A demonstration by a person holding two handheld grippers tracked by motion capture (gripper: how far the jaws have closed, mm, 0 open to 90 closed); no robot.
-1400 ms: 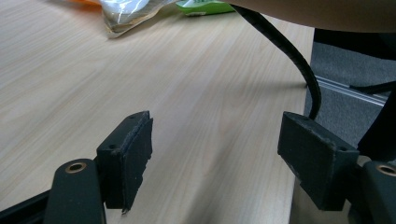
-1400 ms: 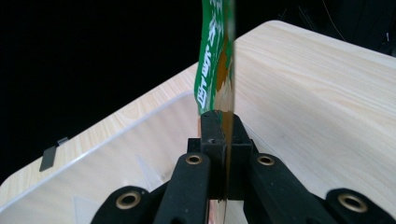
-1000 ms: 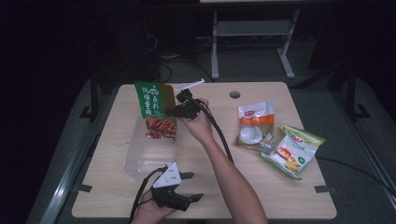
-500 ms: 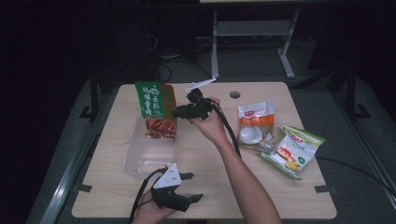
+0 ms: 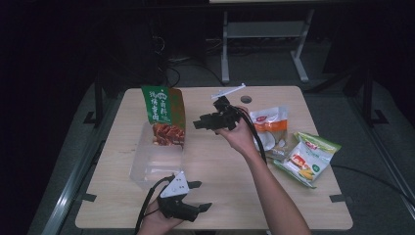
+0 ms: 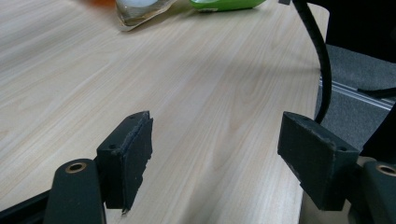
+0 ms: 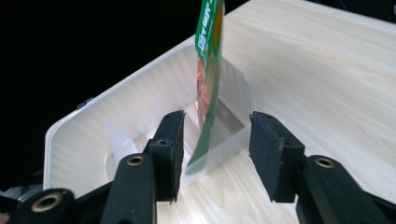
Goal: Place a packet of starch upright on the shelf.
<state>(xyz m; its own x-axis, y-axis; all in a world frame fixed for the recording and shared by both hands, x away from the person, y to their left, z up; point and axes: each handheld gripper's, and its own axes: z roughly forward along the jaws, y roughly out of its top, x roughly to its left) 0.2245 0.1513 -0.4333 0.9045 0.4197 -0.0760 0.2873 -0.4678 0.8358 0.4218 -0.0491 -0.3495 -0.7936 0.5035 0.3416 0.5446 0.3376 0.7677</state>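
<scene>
A green and orange snack bag [image 5: 161, 113] stands upright in a clear plastic bin [image 5: 155, 159] at the table's left. My right gripper [image 5: 201, 121] hangs above the table just right of the bag, apart from it. Its jaws have just been opening, and nothing is between the pads. In the right gripper view the bag [image 7: 208, 79] shows edge-on beyond my open right gripper [image 7: 215, 154], leaning on the wall of the bin [image 7: 116, 126]. My left gripper [image 5: 200, 196] lies near the front edge, open. In its own view my left gripper [image 6: 215, 158] has only bare tabletop between its jaws.
A white and orange pack [image 5: 266, 125] and a green corn pack [image 5: 309, 155] lie at the right, with a smaller pack [image 5: 281, 152] between them. A round cable hole [image 5: 246, 99] sits near the far edge. The right gripper's cable [image 6: 313, 42] crosses the left gripper view.
The right gripper has let go of the snack bag, spread its jaws and drawn back to the right. The bag stays standing in the bin. The left gripper has not moved.
</scene>
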